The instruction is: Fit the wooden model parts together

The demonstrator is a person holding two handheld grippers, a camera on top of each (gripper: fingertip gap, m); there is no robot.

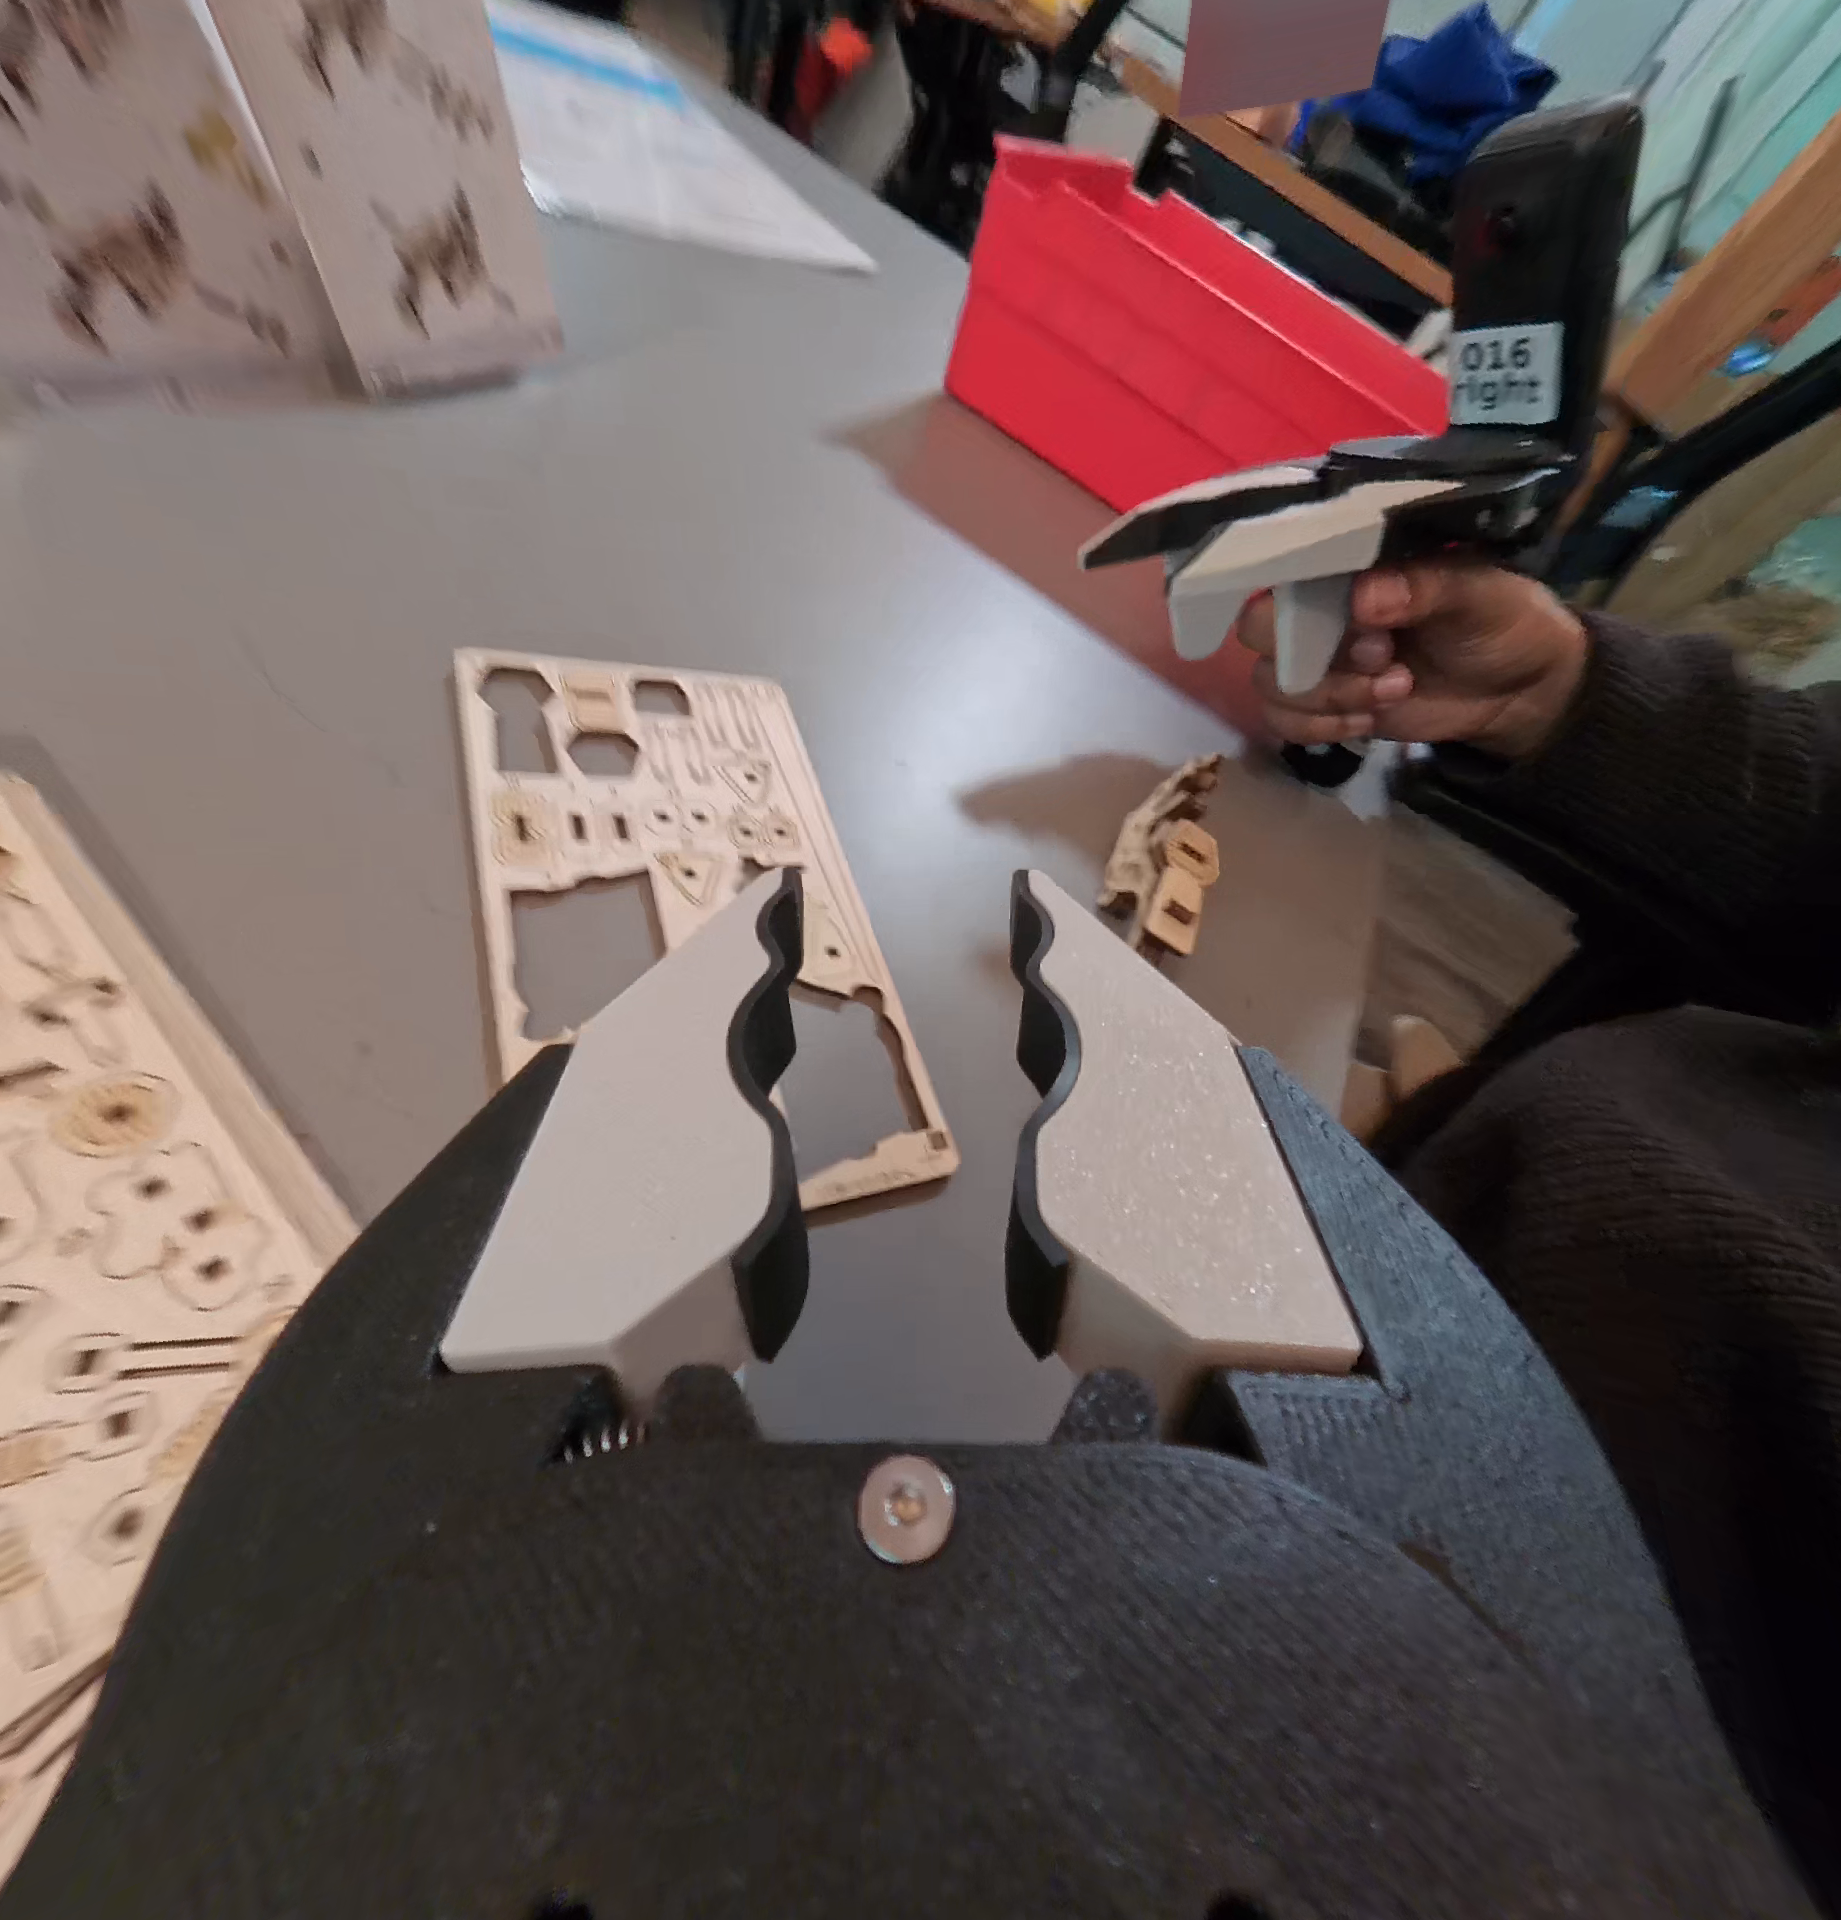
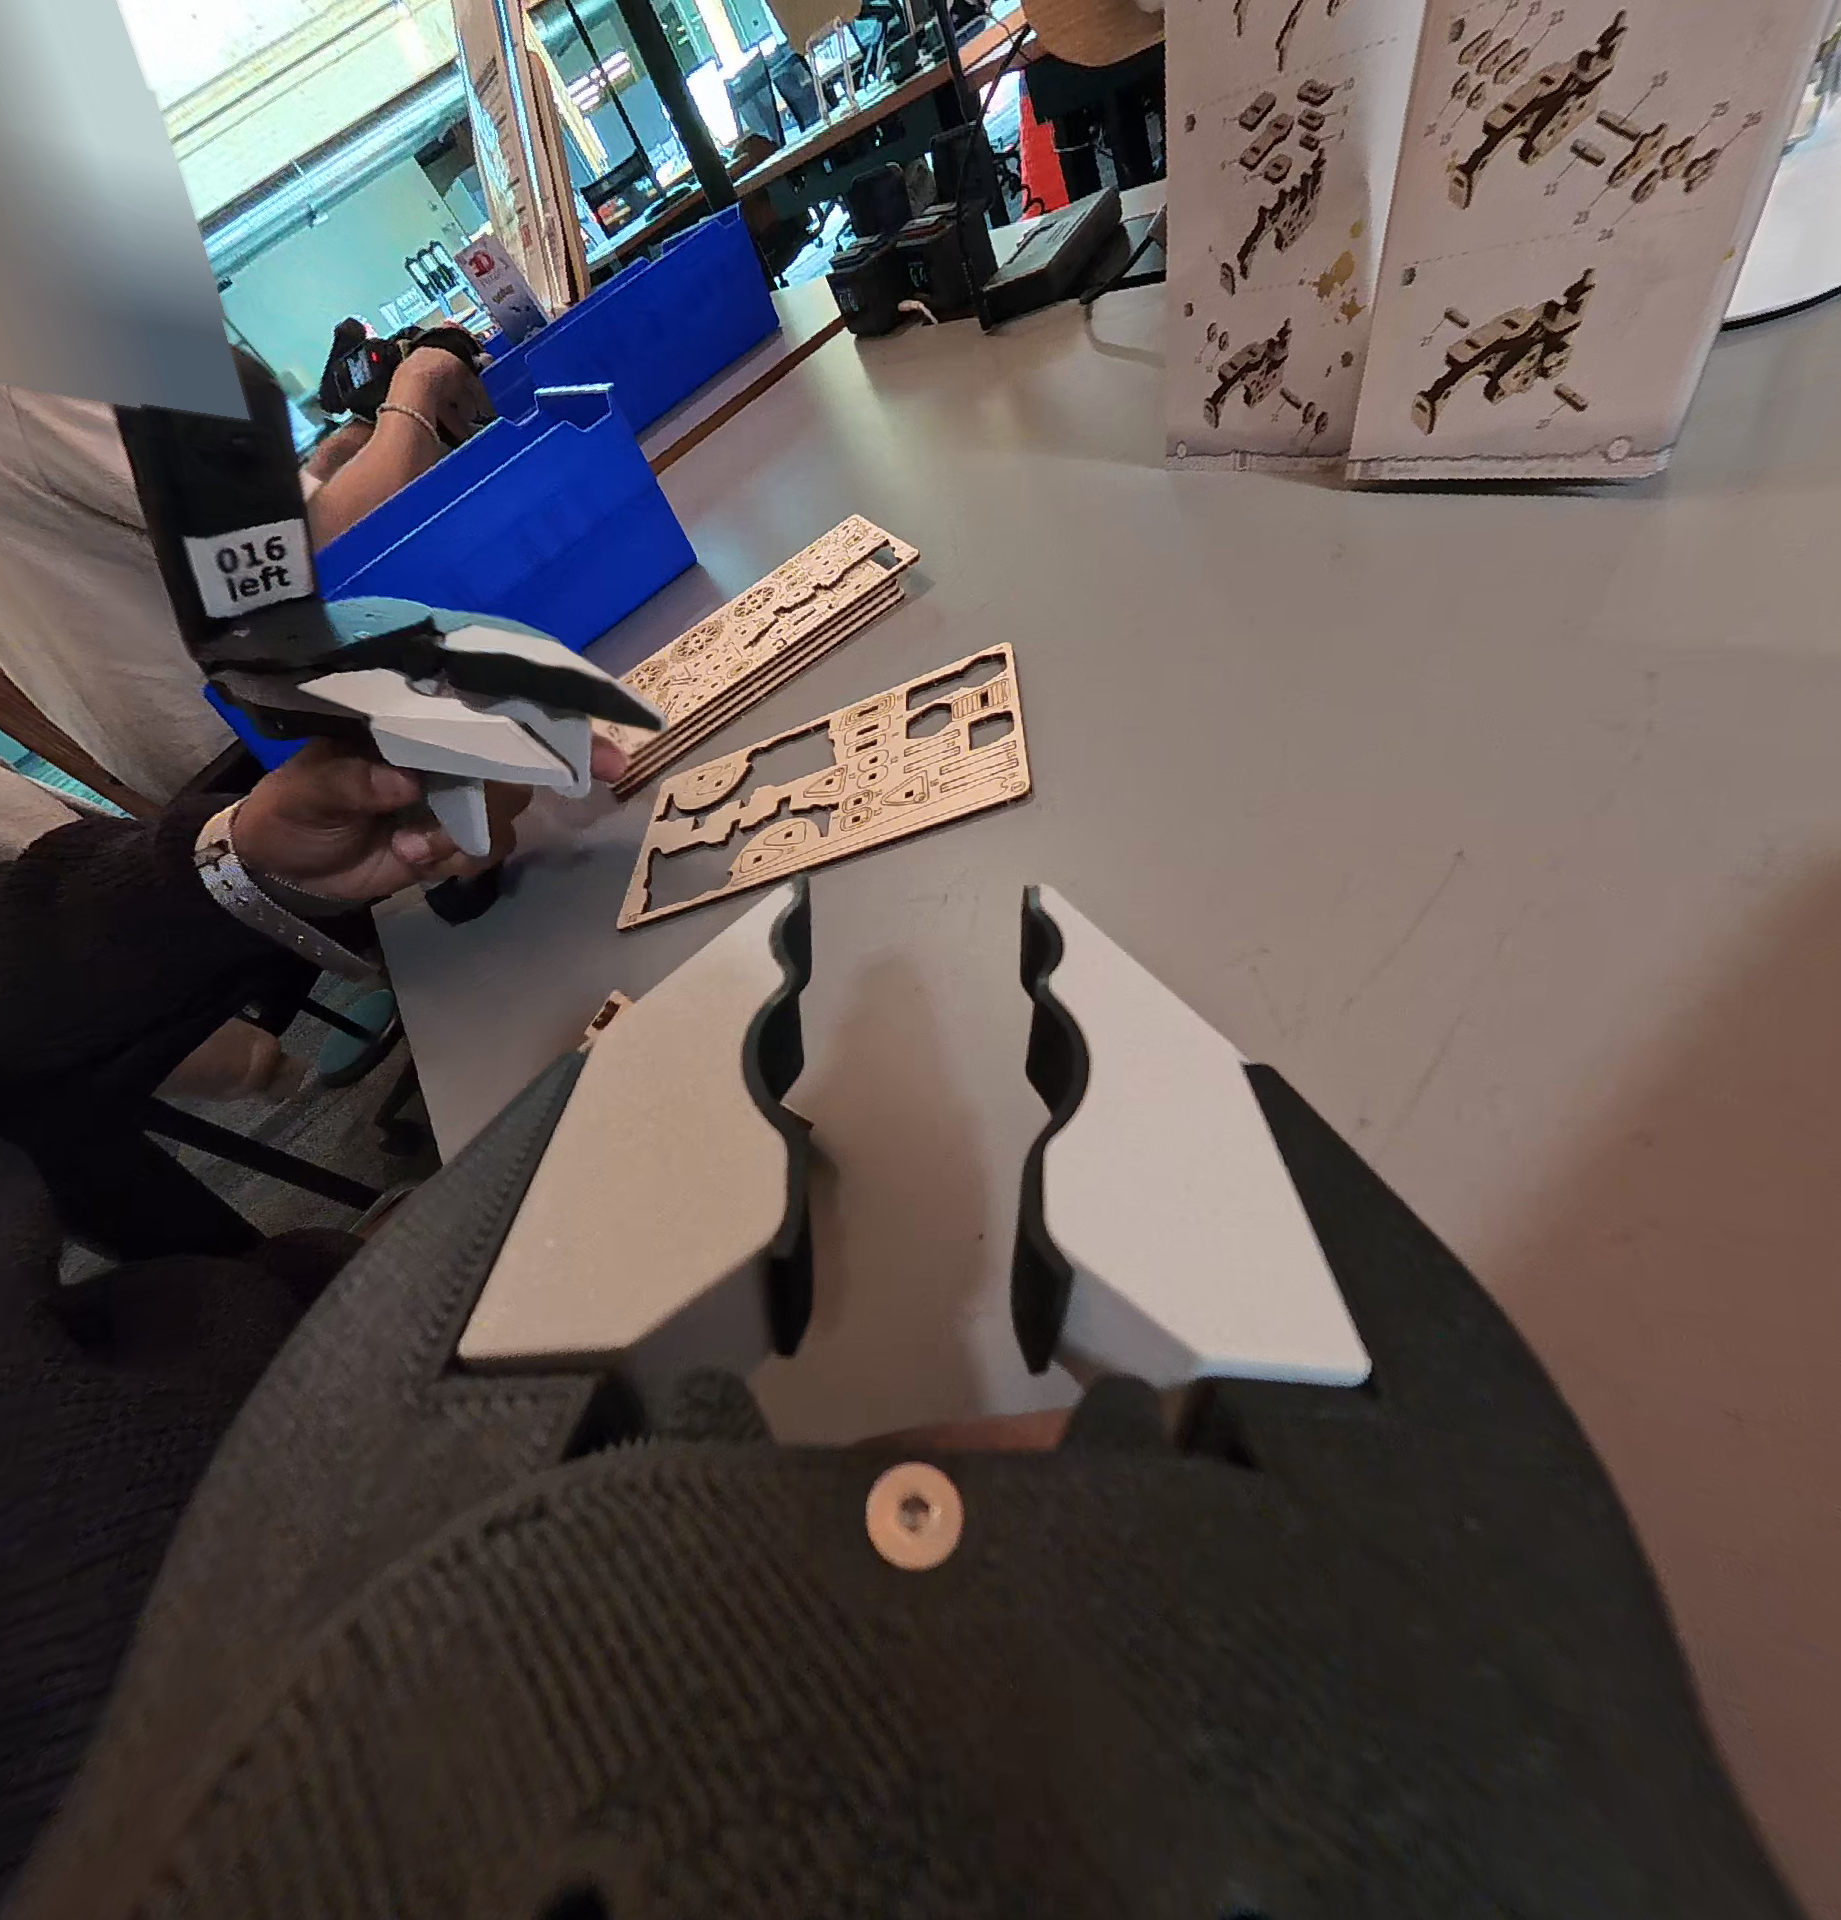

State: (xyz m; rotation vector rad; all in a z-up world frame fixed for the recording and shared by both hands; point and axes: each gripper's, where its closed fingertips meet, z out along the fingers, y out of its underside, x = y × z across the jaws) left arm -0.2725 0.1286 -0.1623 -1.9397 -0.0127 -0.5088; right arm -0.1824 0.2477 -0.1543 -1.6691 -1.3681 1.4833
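My left gripper point(image 1: 905, 894) is open and empty, held above the grey table point(image 1: 272, 623). Below its fingers lies a flat wooden part sheet point(image 1: 625, 821) with several pieces punched out. A small partly built wooden model point(image 1: 1170, 857) lies to the right of it, near the table's edge. My right gripper point(image 2: 916, 894) is open and empty over bare table. It also shows in the left wrist view point(image 1: 1134, 592), raised above the model. The same sheet point(image 2: 843, 779) lies ahead of it. The left gripper point(image 2: 620, 743) shows at the left. A corner of the model point(image 2: 609, 1013) peeks out beside my left finger.
A stack of uncut wooden sheets point(image 2: 781, 634) lies left of the single sheet, also in the left wrist view point(image 1: 85, 1143). A folded instruction sheet point(image 2: 1467, 239) stands at the back. A red bin point(image 1: 1155, 343) and blue bins point(image 2: 511, 520) sit at the table's sides.
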